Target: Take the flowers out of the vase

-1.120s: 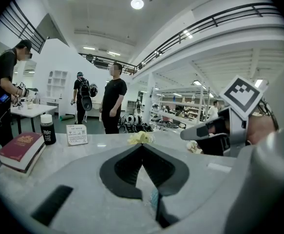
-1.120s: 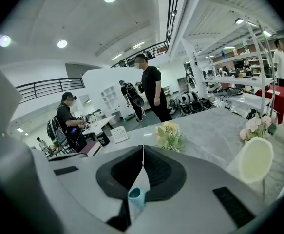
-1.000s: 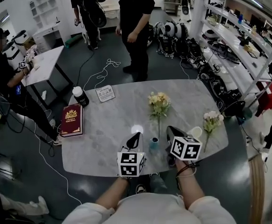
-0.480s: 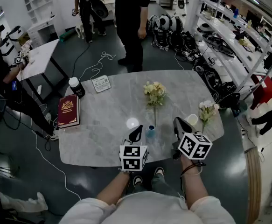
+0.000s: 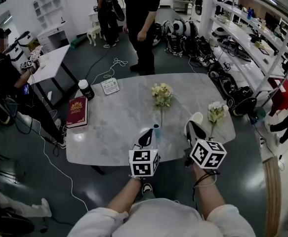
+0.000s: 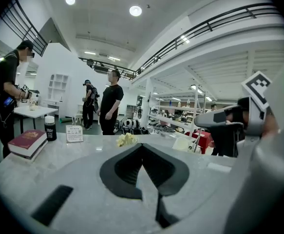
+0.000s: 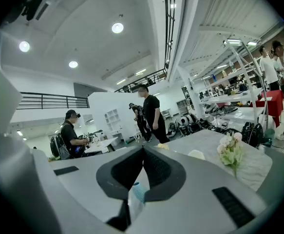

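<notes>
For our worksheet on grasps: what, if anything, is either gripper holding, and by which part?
Nothing is held. The left gripper and right gripper are both shut and empty; the yellow flowers stand in the vase.

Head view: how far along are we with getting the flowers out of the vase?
Done, it seems: the yellow flowers and white flowers both lie on the table, and the blue vase looks empty, though the yellow ones' stem ends close to it. In hand: nothing; the left tongs and right tongs are shut and empty. Left: probably nothing beyond a check of that stem.
</notes>
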The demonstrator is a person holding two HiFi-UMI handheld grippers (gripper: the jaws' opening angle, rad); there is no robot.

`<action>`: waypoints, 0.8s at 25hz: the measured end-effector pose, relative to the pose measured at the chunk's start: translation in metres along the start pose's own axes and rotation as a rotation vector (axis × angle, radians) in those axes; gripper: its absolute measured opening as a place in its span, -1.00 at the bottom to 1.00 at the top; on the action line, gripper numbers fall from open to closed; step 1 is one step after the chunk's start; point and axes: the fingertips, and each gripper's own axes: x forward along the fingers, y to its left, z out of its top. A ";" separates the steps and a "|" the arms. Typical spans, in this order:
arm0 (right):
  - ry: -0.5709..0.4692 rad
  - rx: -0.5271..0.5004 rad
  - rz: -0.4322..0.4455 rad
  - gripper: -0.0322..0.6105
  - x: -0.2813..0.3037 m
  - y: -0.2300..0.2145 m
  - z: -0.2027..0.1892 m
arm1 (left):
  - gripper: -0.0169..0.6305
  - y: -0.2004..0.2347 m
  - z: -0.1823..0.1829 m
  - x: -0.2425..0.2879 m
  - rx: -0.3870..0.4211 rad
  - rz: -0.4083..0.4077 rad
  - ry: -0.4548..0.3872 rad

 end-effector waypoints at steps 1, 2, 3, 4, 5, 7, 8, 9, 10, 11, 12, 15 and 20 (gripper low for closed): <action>0.006 0.003 0.002 -0.88 -0.012 -0.003 -0.003 | -0.92 -0.008 -0.003 -0.006 -0.002 0.007 0.005; 0.014 0.004 0.001 -0.88 -0.024 -0.008 -0.007 | -0.92 -0.017 -0.006 -0.012 -0.006 0.012 0.010; 0.023 0.005 -0.005 -0.88 -0.036 -0.014 -0.011 | -0.92 -0.027 -0.010 -0.017 -0.008 0.016 0.014; 0.035 0.009 -0.013 -0.88 -0.046 -0.021 -0.016 | -0.92 -0.037 -0.014 -0.021 -0.008 0.019 0.018; 0.050 0.015 -0.023 -0.88 -0.055 -0.028 -0.023 | -0.92 -0.046 -0.018 -0.026 -0.009 0.022 0.024; 0.086 0.026 -0.041 -0.88 -0.072 -0.040 -0.037 | -0.92 -0.062 -0.028 -0.034 -0.015 0.028 0.037; 0.102 0.024 -0.049 -0.88 -0.080 -0.045 -0.043 | -0.92 -0.069 -0.033 -0.038 -0.020 0.031 0.043; 0.113 0.018 -0.056 -0.89 -0.087 -0.048 -0.048 | -0.92 -0.075 -0.037 -0.042 -0.025 0.033 0.046; 0.119 0.012 -0.061 -0.89 -0.094 -0.051 -0.051 | -0.92 -0.081 -0.040 -0.045 -0.028 0.034 0.047; 0.121 0.010 -0.065 -0.89 -0.100 -0.052 -0.053 | -0.92 -0.086 -0.043 -0.048 -0.029 0.034 0.048; 0.122 0.011 -0.067 -0.88 -0.105 -0.054 -0.054 | -0.92 -0.090 -0.045 -0.050 -0.028 0.032 0.050; 0.134 0.003 -0.074 -0.88 -0.115 -0.060 -0.056 | -0.92 -0.104 -0.050 -0.053 -0.021 0.021 0.060; 0.116 -0.025 -0.061 -0.89 -0.124 -0.060 -0.048 | -0.92 -0.114 -0.045 -0.051 -0.033 0.002 0.047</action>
